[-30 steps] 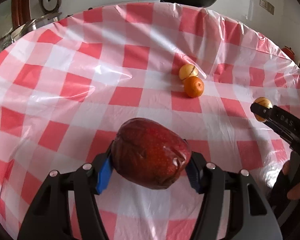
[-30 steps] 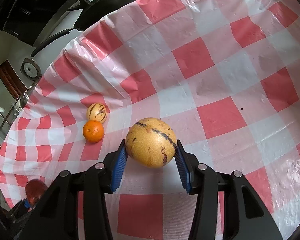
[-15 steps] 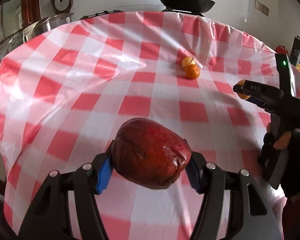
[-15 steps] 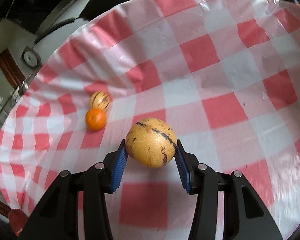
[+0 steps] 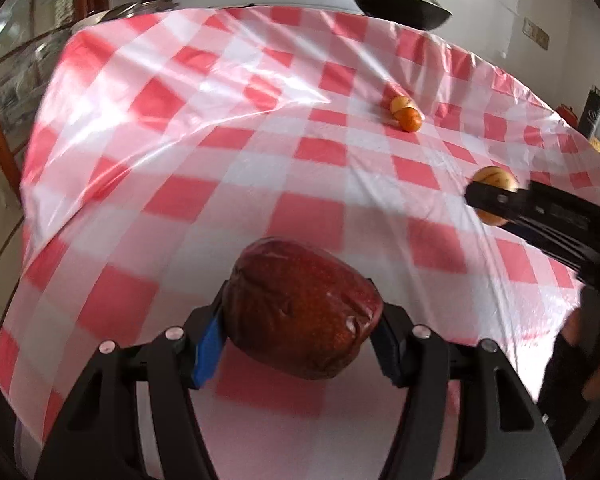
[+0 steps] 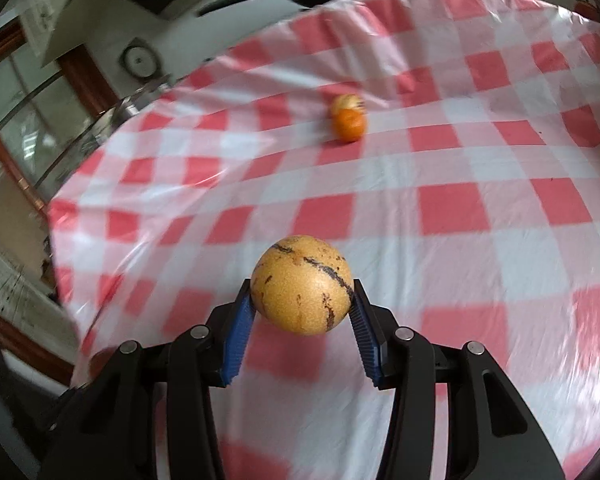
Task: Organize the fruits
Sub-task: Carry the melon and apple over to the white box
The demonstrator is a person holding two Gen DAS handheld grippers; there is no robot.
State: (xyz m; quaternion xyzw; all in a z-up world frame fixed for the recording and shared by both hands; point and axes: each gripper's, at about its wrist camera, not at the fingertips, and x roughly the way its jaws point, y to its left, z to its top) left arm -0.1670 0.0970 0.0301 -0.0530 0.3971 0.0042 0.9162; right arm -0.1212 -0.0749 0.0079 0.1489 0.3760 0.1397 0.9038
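Blue pads of your left hand-held gripper (image 5: 298,334) are closed on the dark red apple (image 5: 302,308); your right hand-held gripper (image 6: 300,312) holds the yellow striped fruit (image 6: 301,284). Both hang above the checked counter (image 6: 480,184), pointing toward the orange (image 6: 349,124) and small striped fruit (image 6: 346,103) lying together. Round fruits may roll away if you release them high.

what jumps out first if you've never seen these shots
The dark red apple clamped in the left gripper, and the yellow streaked fruit clamped in the right gripper. Farther back on the red-checked tablecloth, an orange touches another yellow fruit.
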